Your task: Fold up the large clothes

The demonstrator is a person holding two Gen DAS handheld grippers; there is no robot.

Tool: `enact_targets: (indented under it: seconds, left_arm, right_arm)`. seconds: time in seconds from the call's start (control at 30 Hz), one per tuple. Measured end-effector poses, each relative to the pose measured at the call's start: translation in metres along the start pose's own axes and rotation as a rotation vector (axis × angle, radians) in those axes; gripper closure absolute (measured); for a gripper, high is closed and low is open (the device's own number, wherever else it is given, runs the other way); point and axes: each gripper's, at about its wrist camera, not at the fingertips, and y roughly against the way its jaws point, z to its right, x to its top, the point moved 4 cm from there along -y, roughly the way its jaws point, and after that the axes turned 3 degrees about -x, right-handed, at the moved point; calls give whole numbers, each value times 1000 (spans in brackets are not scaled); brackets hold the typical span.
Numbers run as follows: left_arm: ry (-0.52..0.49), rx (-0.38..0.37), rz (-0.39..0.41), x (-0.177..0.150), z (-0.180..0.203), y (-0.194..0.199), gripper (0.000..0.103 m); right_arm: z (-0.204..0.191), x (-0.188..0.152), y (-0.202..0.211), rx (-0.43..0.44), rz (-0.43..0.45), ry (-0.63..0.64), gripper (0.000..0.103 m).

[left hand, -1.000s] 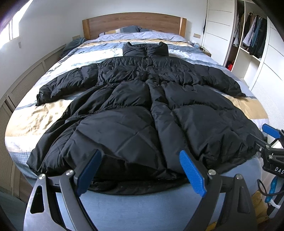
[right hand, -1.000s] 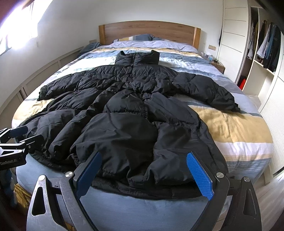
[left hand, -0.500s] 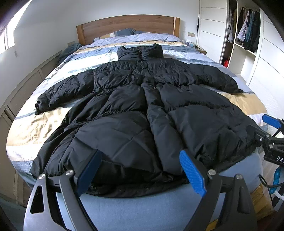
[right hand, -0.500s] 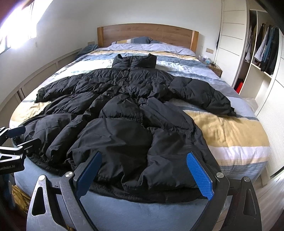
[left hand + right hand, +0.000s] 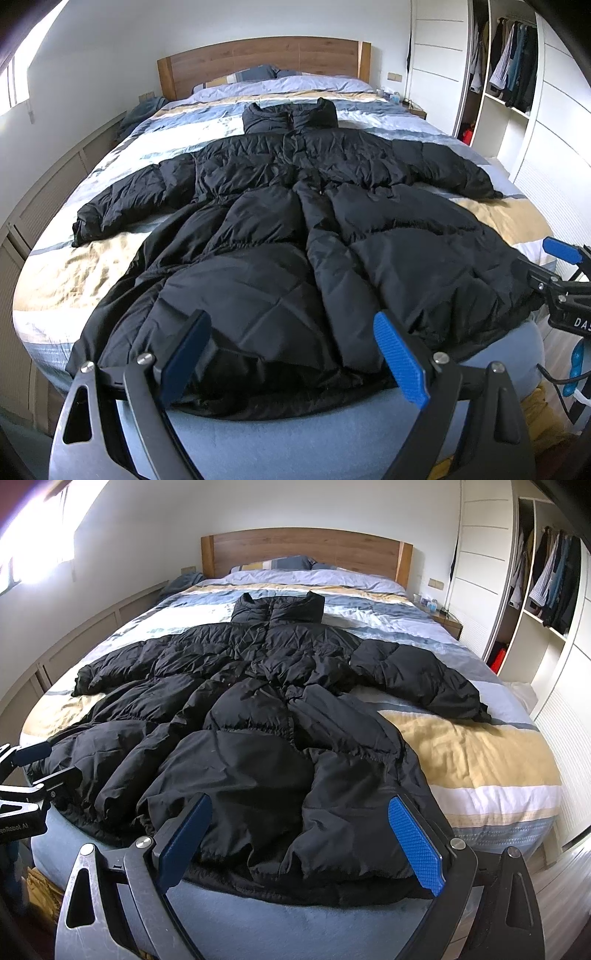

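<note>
My left gripper (image 5: 291,354) and right gripper (image 5: 301,840) hover open at the bed's (image 5: 480,768) foot edge; the puffy coat (image 5: 258,746) looks soft, bulky, slippery, so I'd pinch its hem corners.

From my seat, the black puffer coat (image 5: 295,236) covers the middle of the bed (image 5: 480,760) and overhangs its foot edge. Bare striped duvet lies open along both side edges. My left gripper (image 5: 291,354) and right gripper (image 5: 299,834) hang spread wide at the foot edge, clear of each other.
</note>
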Motion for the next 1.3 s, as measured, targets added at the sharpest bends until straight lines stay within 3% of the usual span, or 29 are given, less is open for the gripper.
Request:
enact_targets:
  seconds: [0.2,0.6,1.3]
  left_arm:
    - [6,-35,25,12,-7,3,13]
    - [62,5,61,36,-40,5,13]
    - [181,42,47,96,-101,-16,13]
  right_arm:
    - [2,19,2,10,9,-9,8]
    - [-2,68,7,5,60,32,8]
    - [-1,204,7,21,288,40,7]
